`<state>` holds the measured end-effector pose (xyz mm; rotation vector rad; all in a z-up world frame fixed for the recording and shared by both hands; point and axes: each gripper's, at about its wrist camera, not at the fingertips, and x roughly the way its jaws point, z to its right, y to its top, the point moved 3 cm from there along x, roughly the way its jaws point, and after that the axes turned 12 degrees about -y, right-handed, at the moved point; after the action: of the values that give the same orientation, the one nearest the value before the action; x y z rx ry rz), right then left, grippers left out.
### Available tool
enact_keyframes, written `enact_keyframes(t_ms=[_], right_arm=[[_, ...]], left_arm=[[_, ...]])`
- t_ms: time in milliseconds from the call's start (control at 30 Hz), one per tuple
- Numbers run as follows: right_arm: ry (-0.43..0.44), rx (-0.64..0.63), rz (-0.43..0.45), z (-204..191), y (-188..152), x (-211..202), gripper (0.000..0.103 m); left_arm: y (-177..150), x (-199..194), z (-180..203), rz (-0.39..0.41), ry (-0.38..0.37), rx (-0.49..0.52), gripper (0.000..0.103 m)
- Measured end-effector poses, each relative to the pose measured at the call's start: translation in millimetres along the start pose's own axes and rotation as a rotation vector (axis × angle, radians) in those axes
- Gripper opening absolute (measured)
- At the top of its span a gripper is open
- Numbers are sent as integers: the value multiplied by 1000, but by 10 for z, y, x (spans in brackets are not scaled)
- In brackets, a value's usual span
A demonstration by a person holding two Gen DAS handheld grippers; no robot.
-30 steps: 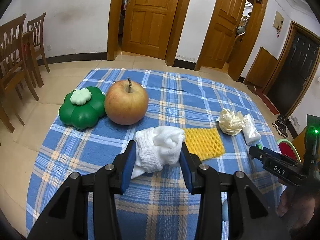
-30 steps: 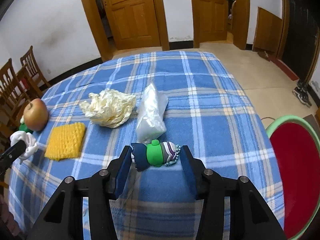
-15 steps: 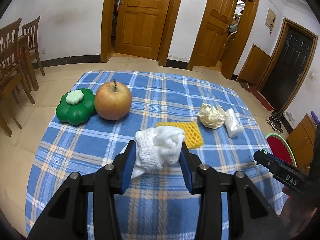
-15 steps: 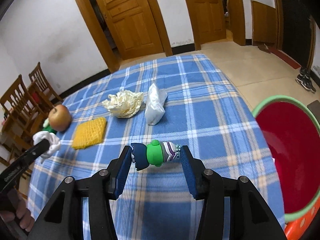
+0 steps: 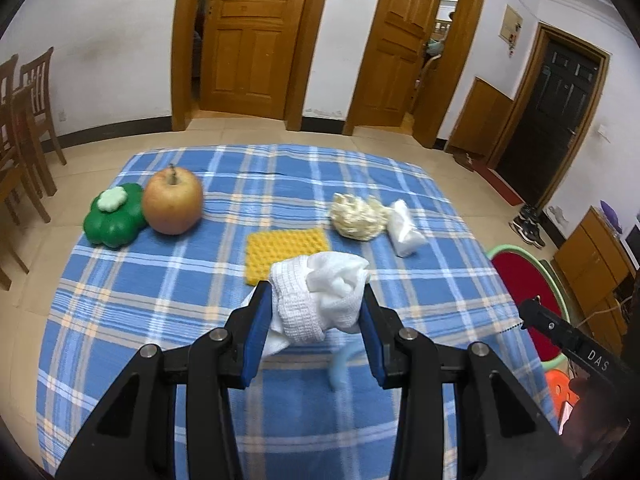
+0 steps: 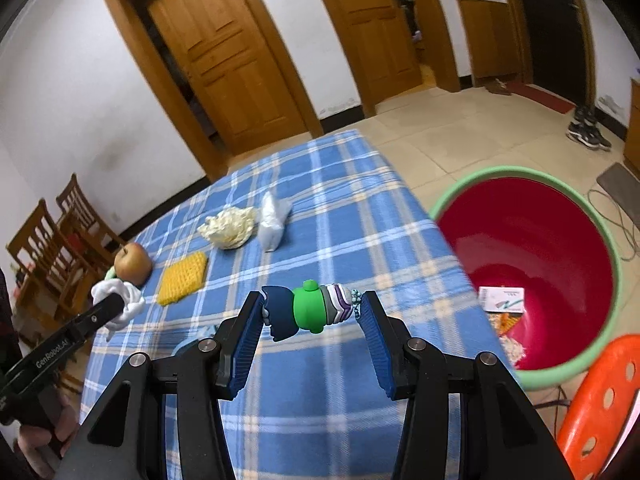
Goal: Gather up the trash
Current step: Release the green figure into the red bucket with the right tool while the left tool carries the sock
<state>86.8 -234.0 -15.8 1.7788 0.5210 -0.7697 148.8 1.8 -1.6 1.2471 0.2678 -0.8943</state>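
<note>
Both grippers are loaded: left gripper [image 5: 316, 312] clamps a white cloth wad [image 5: 320, 296], right gripper [image 6: 310, 312] pinches a small toy [image 6: 310, 310], seemingly by its ends; it could slip out short of the red bin [image 6: 528, 264].

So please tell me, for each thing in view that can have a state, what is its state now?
left gripper: shut on the white cloth, lifted off the table.
right gripper: shut on the small toy figure, lifted.
red bin: open, some trash inside.
apple: whole, upright.
far door: closed.
</note>
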Motion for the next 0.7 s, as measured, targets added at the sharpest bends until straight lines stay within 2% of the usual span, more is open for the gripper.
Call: enact_keyframes(t_ms=[267, 700], right_arm=[[-53, 94, 26, 527, 4, -149, 50], [-136, 255, 9, 1346, -10, -21, 52]], left_arm=[[-38, 101, 369, -34, -77, 32, 42], [-110, 460, 935, -125, -166, 102, 42]])
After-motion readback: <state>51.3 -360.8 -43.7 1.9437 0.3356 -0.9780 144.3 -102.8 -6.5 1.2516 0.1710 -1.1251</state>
